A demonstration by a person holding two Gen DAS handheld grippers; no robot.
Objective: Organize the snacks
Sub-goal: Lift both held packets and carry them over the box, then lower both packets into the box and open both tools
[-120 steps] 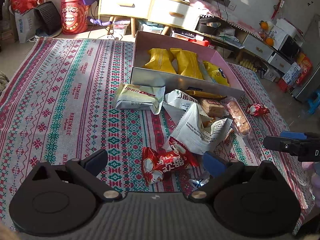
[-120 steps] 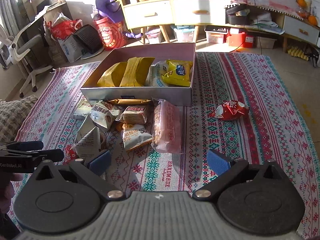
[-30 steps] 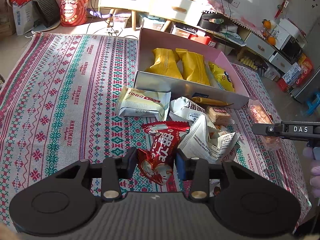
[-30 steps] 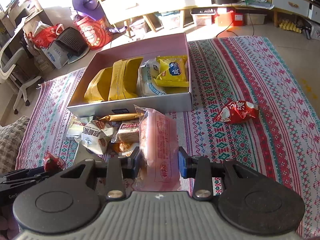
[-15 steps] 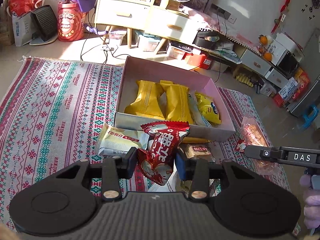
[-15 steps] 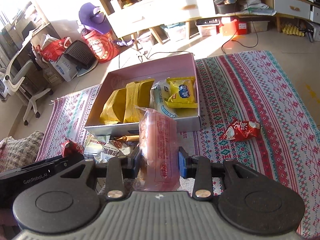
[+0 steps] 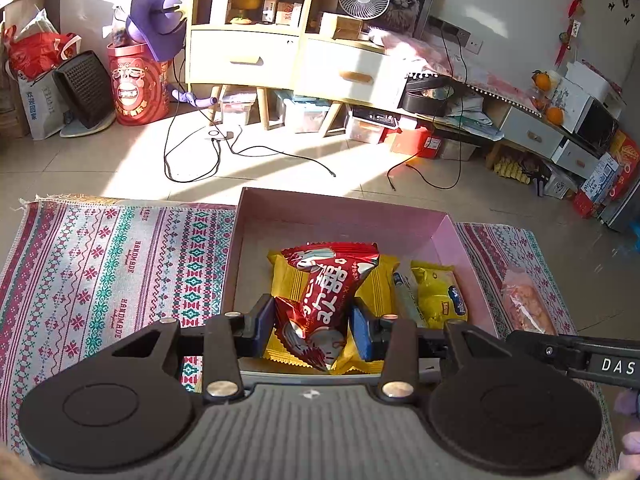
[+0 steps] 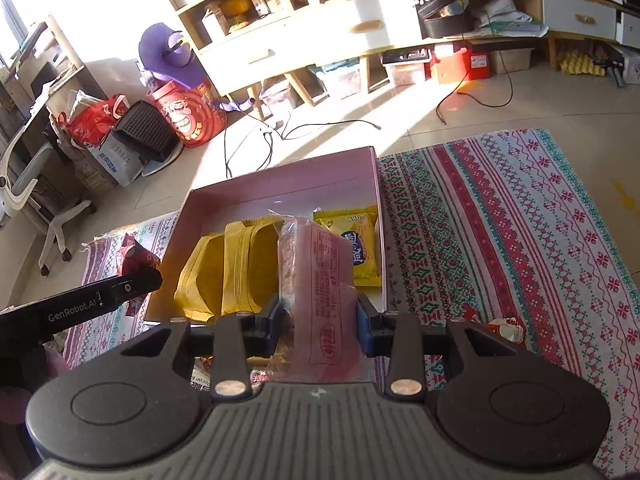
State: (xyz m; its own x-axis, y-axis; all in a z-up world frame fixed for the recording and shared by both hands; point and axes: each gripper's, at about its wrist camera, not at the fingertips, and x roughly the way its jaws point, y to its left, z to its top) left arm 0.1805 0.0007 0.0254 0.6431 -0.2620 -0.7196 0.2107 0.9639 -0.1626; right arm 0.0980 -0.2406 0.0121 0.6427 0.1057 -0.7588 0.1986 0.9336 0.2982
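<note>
Snacks fill both grippers at once. The left gripper point(image 7: 313, 326) is clamped on a red foil snack packet point(image 7: 326, 300), its blue pads point(image 7: 362, 334) pressing the packet's lower half from either side while the crimped top end fans out above them; the packet hangs over the near part of the pink cardboard box point(image 7: 256, 232), directly above two yellow pouches point(image 7: 286, 280) lying inside. To their right in the box sit a pale wrapped snack point(image 7: 404, 300) and a small yellow packet with a blue label point(image 7: 438, 294). The right gripper point(image 8: 318, 322) is closed on a long clear packet with red print point(image 8: 322, 280), holding it upright by its lower part — its top reaches over the box's near wall, in front of the yellow pouches and the small yellow packet. In the left wrist view the same clear packet point(image 7: 526, 306) shows beyond the box's right wall, above the right gripper's black finger. In the right wrist view the left gripper's finger point(image 8: 100, 298) comes in from the left with the red packet's tip point(image 8: 134, 258) showing over it. The box stands on a striped woven rug point(image 7: 120, 264). Another red wrapper point(image 8: 500, 326) lies on the rug just beside the right gripper's right finger, and a few more snack packets point(image 8: 264, 364) peek out under that gripper, near the box's front wall — too hidden to tell apart.
</note>
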